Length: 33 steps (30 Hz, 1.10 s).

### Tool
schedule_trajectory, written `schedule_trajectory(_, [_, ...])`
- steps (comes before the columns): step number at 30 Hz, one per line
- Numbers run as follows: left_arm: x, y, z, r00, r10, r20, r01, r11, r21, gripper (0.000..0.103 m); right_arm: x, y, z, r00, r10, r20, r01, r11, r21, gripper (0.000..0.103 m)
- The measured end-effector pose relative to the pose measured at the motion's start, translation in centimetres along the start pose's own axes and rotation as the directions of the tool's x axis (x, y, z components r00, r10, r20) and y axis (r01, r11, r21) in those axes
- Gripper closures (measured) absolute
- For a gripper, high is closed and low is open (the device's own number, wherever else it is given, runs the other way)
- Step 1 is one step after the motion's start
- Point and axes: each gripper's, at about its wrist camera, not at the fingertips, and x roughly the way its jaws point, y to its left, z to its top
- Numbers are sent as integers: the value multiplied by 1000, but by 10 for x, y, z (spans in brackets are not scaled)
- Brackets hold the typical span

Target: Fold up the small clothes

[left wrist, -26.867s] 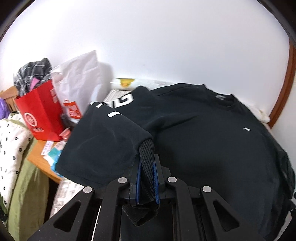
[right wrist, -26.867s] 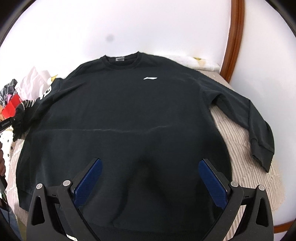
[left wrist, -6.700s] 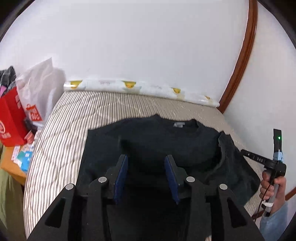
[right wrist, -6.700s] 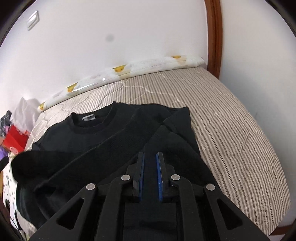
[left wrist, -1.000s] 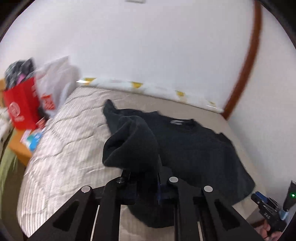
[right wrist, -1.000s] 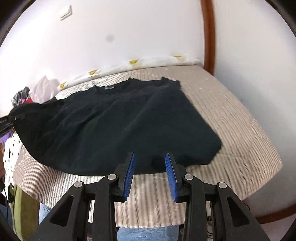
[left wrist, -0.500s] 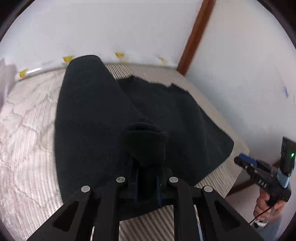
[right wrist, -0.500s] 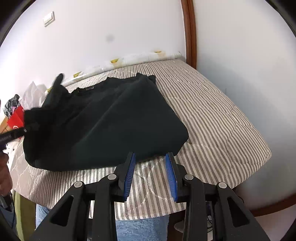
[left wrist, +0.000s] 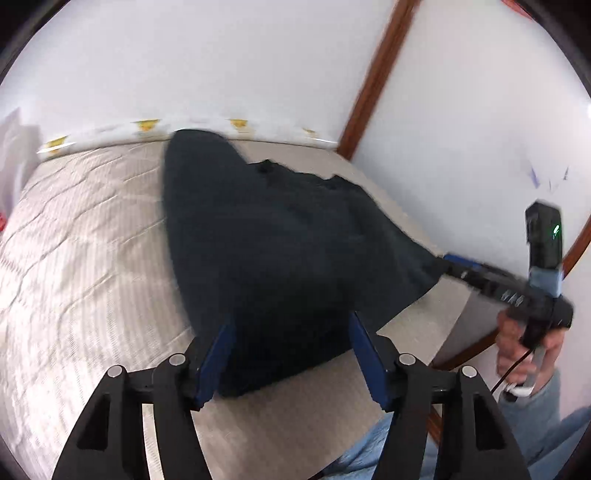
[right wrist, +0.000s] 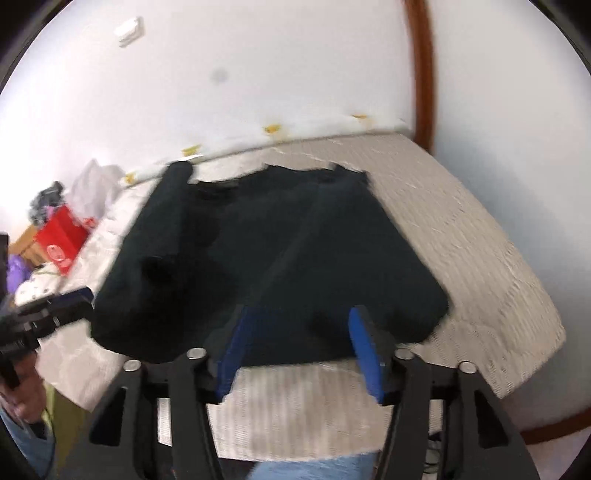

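Left gripper [left wrist: 290, 354]: jaws spread wide, nothing between the blue pads, near hem of the black sweatshirt [left wrist: 280, 243] visible in the gap. Right gripper [right wrist: 301, 350]: jaws likewise spread, empty, hovering above the same hem.

Sweatshirt lying on the striped bed [left wrist: 85, 258], sides turned in, one long sleeve laid lengthwise over the body toward the collar. Both frames motion-blurred; fine creases not readable.

Risks, judged from the layout:
- Near right corner of the garment close to the bed edge; a careless drag toward the near side could likely pull it over
- Laid sleeve unsecured; a quick lift of the hem could slide it off and undo the fold
- Pinching only the top layer at the hem would leave the lower layers behind, giving a skewed fold
- Grippers close together; collision possible if both reach for the same corner

View differences:
- Left wrist view: right gripper seen from outside, tip touching or just beside the sweatshirt's right corner, cannot tell which
- Right wrist view: red bag [right wrist: 61, 240] and clutter beside the bed, wall switch [right wrist: 129, 31] beyond
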Motion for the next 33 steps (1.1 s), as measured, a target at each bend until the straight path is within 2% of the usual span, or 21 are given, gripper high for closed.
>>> schedule_trajectory(3, [-6,23,-23,996,84,-33,-85,996,-25,39,7,31,6,996,92,11,-92,996,-20,34])
schedule_trajectory(6, [-6,37,-37,992,117,-52,-120,991,-52,39,22,54,6,989,150,-8,-150,989,-9,32])
schedule_trajectory(9, [-6,47,-46,991,124,-59,-128,988,-81,39,43,68,4,983,177,-43,-177,984,-2,32])
schedule_trajectory(12, [-4,46,-49,990,128,-60,-132,989,-70,39,69,73,-2,973,212,-96,-207,977,54,32])
schedule_trajectory(14, [1,41,-47,991,128,-48,-130,990,-56,39,82,74,0,961,254,-105,-245,965,97,32])
schedule_trajectory(17, [15,37,-39,995,96,-39,-99,993,-70,38,101,72,9,959,273,-83,-255,950,178,33])
schedule_trajectory(19, [23,35,-36,996,79,-50,-83,994,-73,38,119,74,14,945,311,-104,-283,933,222,41])
schedule_trajectory(21, [31,30,-33,994,86,-63,-90,994,-65,38,132,76,16,930,346,-124,-308,917,254,54])
schedule_trajectory(22, [35,28,-31,994,91,-67,-95,994,-60,38,134,75,18,929,352,-118,-314,914,256,59])
schedule_trajectory(23, [38,26,-30,993,96,-70,-100,993,-56,38,132,76,20,931,350,-101,-319,918,235,73])
schedule_trajectory(24, [41,24,-29,992,101,-73,-105,993,-55,38,125,75,24,935,347,-76,-328,925,192,82])
schedule_trajectory(27, [46,16,-24,992,105,-71,-109,993,-44,38,102,68,32,943,333,6,-331,937,111,87])
schedule_trajectory(33, [63,-8,-12,993,96,-64,-96,995,1,38,61,35,43,975,183,124,-187,982,22,90])
